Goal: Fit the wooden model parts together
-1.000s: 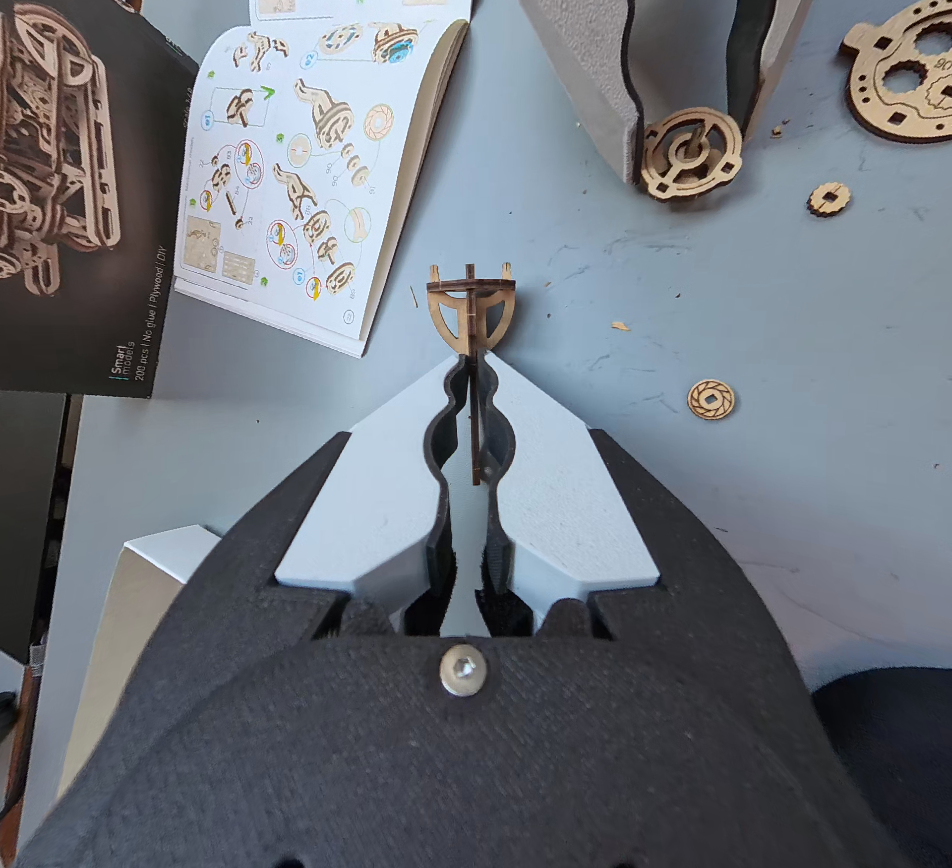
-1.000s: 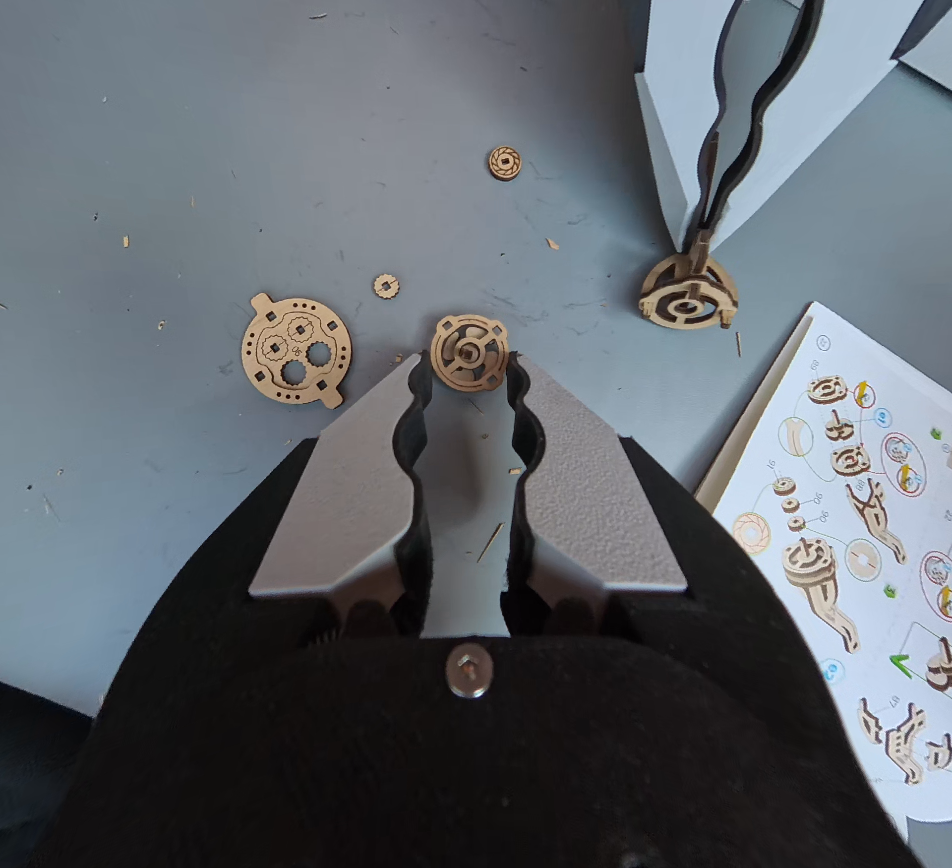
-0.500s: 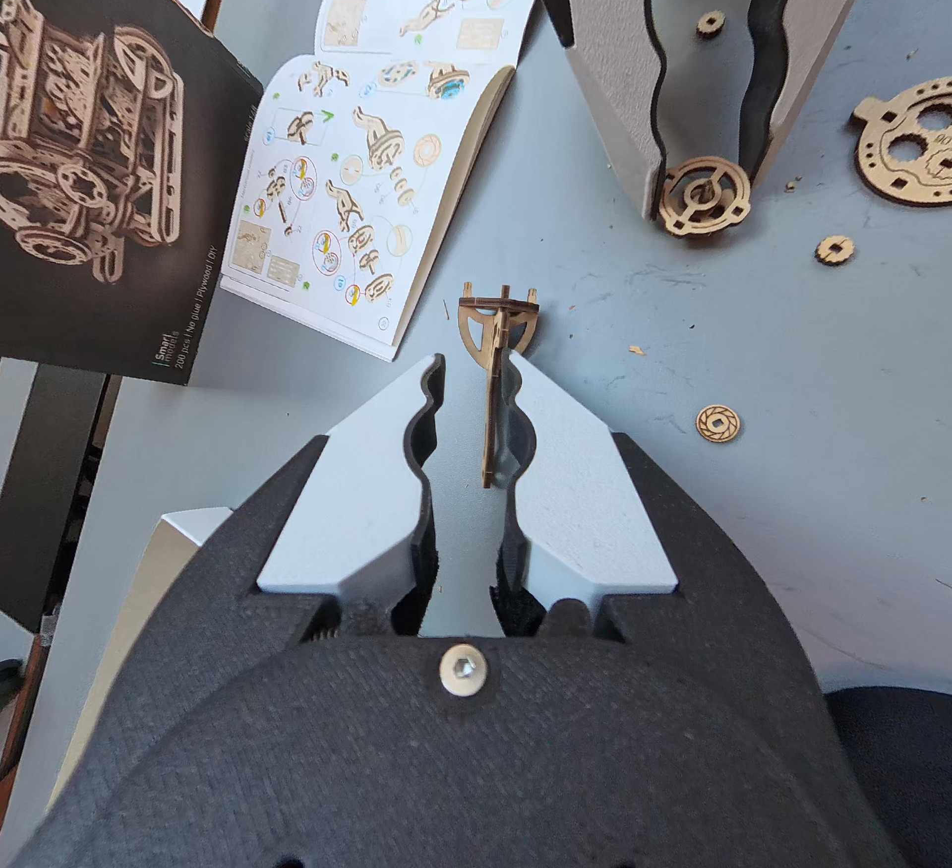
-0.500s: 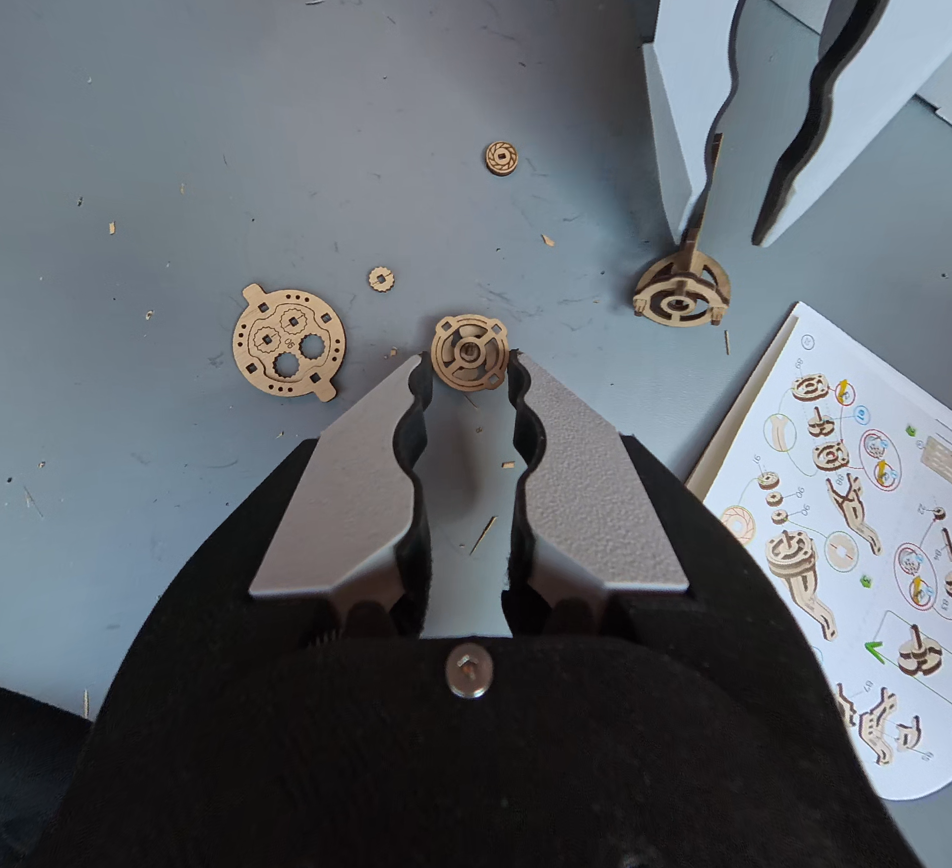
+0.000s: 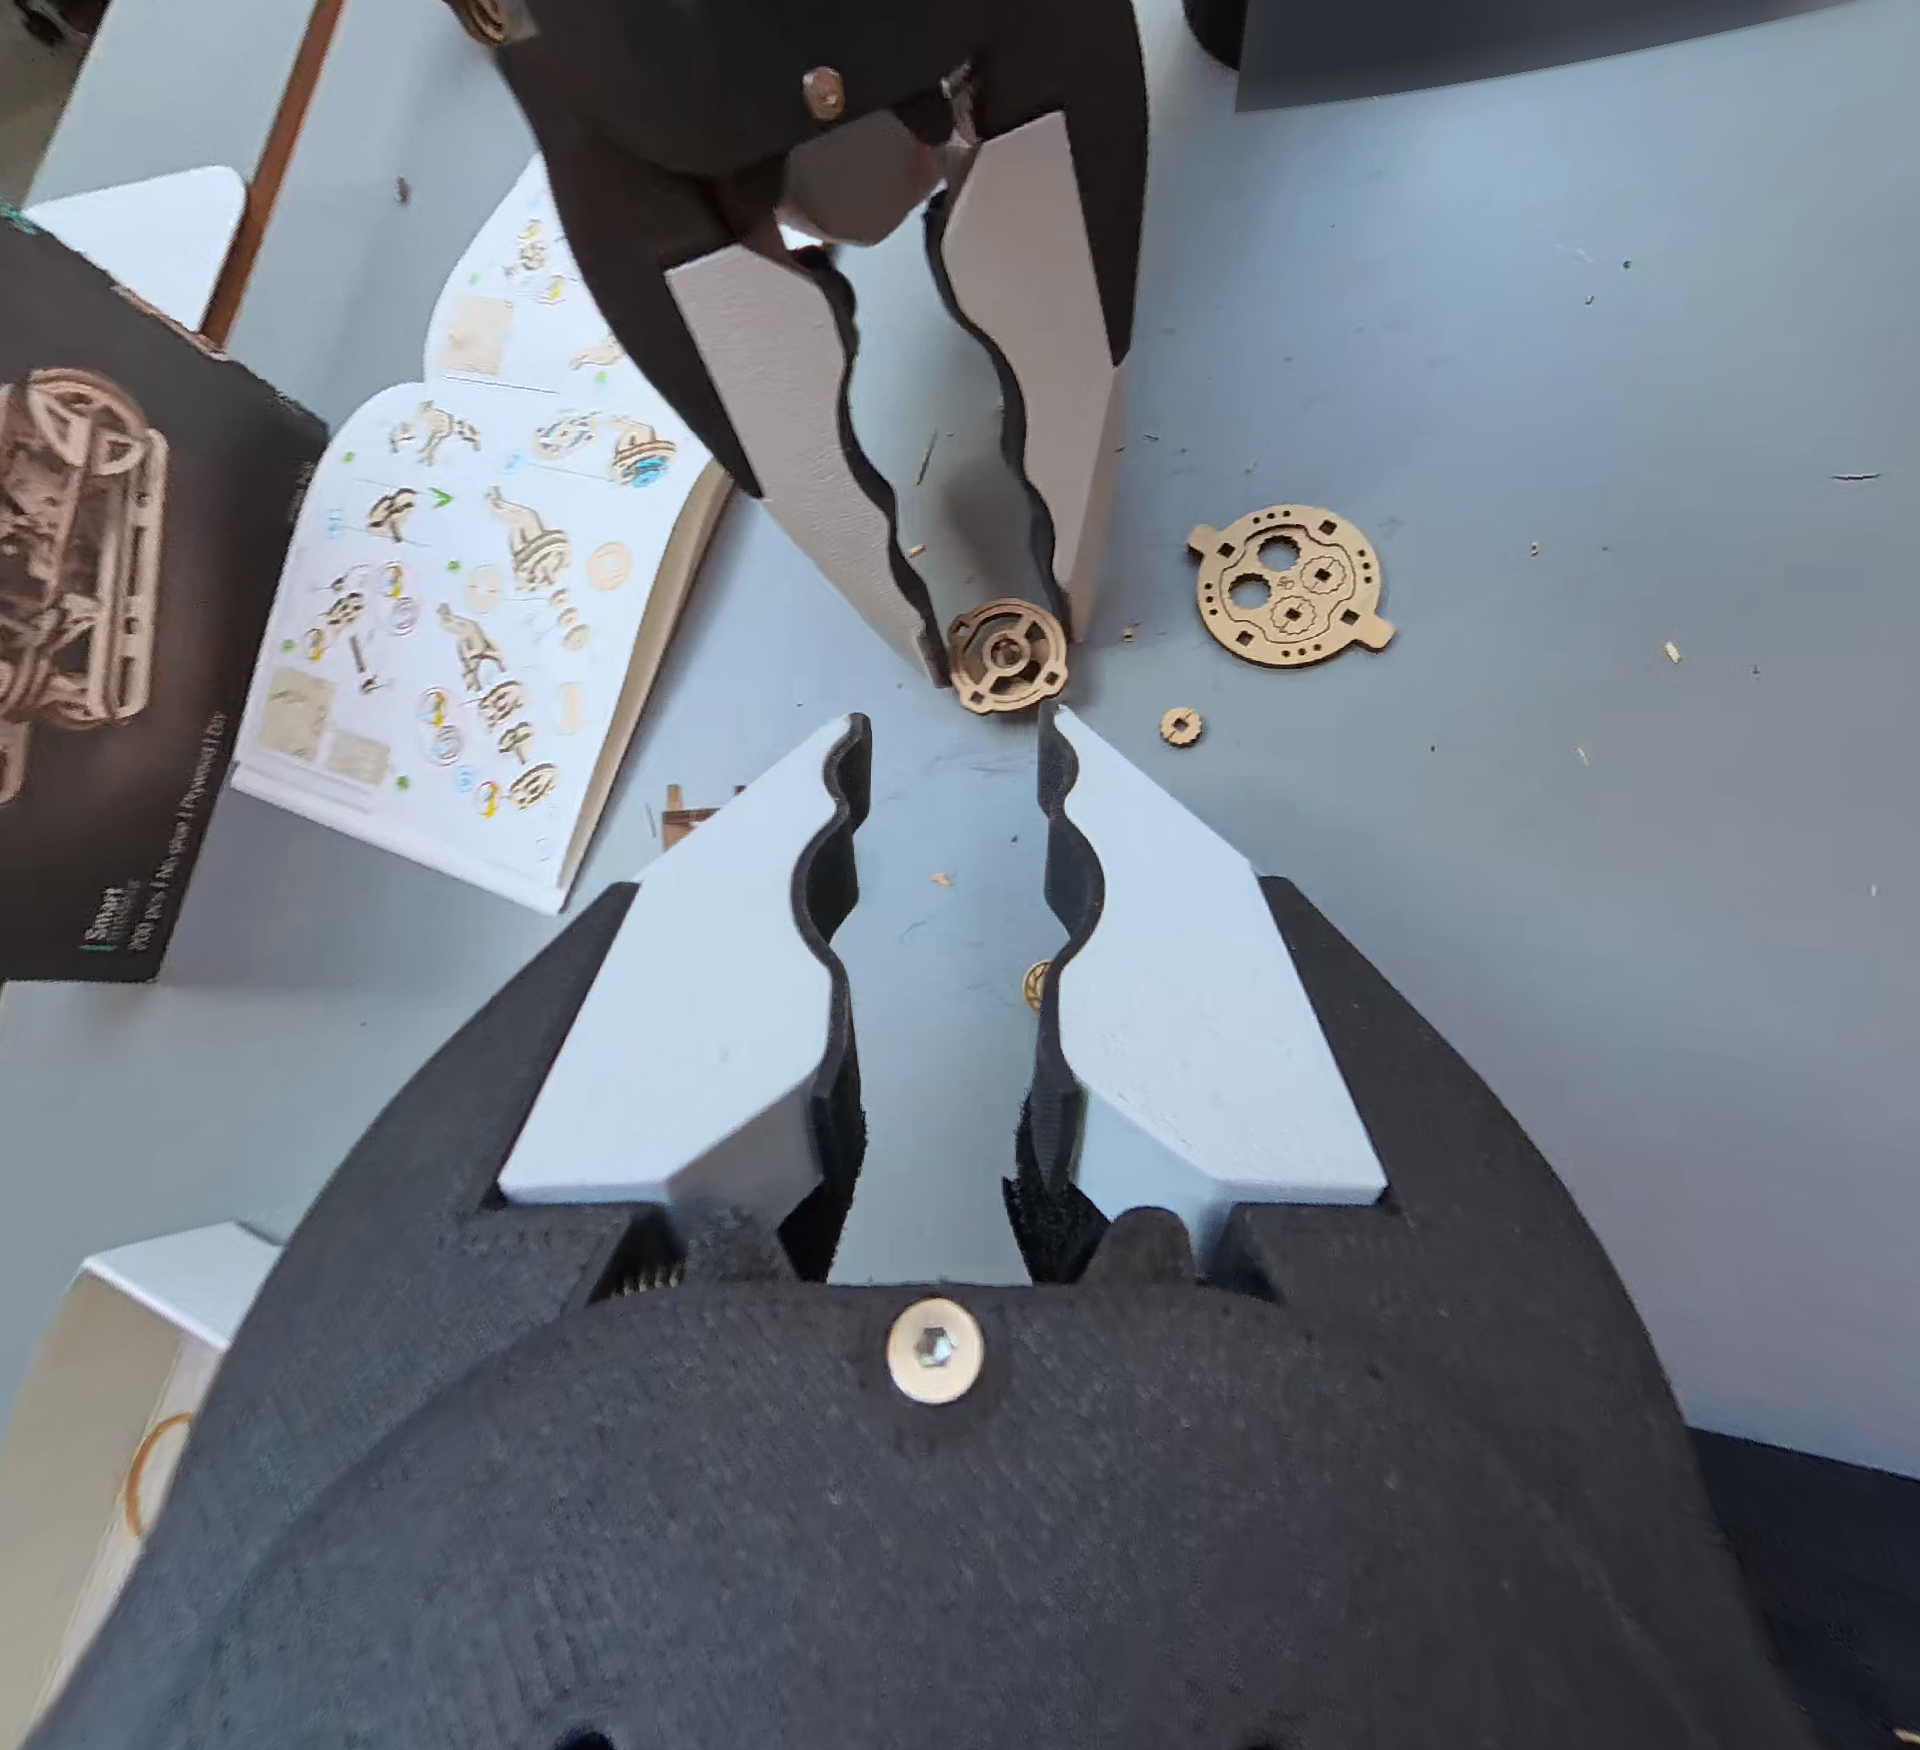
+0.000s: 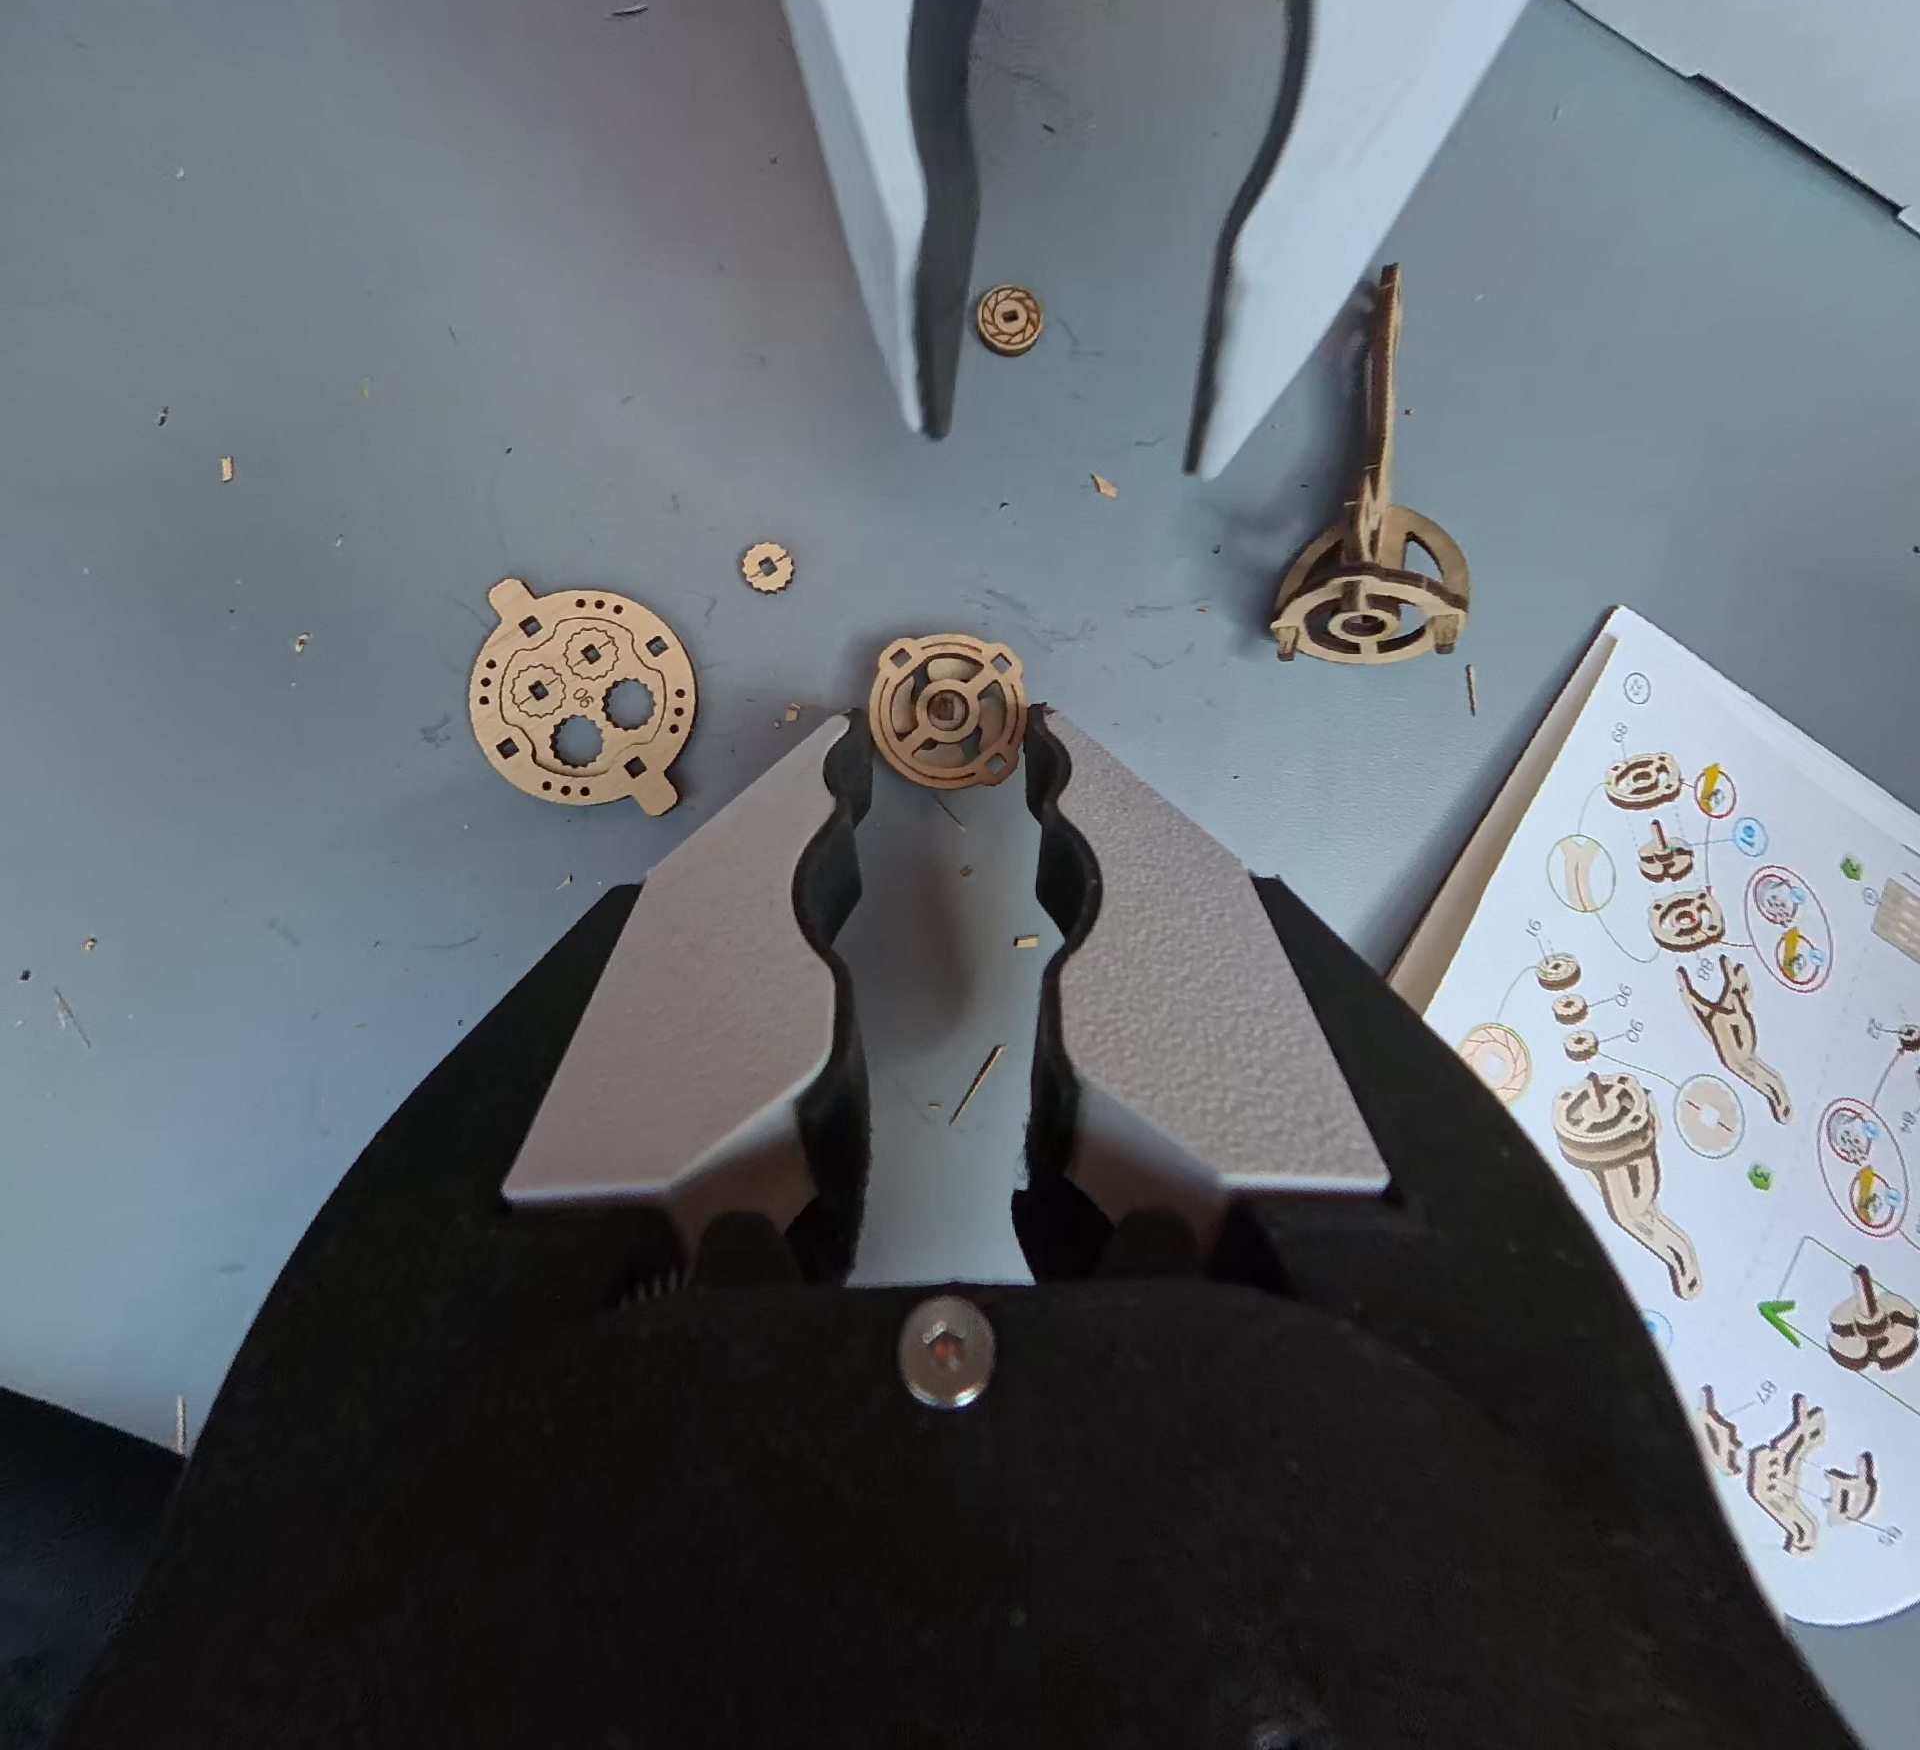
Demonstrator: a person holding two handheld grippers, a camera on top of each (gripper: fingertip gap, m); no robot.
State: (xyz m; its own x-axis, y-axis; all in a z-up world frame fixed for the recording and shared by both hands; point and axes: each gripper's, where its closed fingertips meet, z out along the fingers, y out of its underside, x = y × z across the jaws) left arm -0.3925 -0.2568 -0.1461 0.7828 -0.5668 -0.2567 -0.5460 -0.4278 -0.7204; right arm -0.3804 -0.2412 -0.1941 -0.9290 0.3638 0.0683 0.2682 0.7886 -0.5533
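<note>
A round wooden wheel (image 6: 948, 711) lies flat on the grey table (image 6: 312, 194), held between the tips of my right gripper (image 6: 943, 730), which is shut on it. It also shows in the left wrist view (image 5: 1006, 656), with the right gripper (image 5: 1003, 646) facing me. My left gripper (image 5: 954, 732) is open and empty, its tips just short of the wheel; in the right wrist view it (image 6: 1062, 445) hangs beyond the wheel. A stemmed wooden part (image 6: 1361, 557) stands free on its ring base, right of the left gripper; in the left wrist view it (image 5: 681, 817) is mostly hidden.
A flat round plate with gear cutouts (image 6: 582, 692) and a tiny gear (image 6: 767, 568) lie left of the wheel. A small disc (image 6: 1008, 320) lies under the left gripper. An open instruction booklet (image 5: 468, 609), a dark box (image 5: 104, 609) and a white box (image 5: 114, 1388) lie left.
My left gripper opened and let go of the stemmed part, which now stands alone. The left gripper then moved right, toward the wheel. The right gripper stayed on the wheel.
</note>
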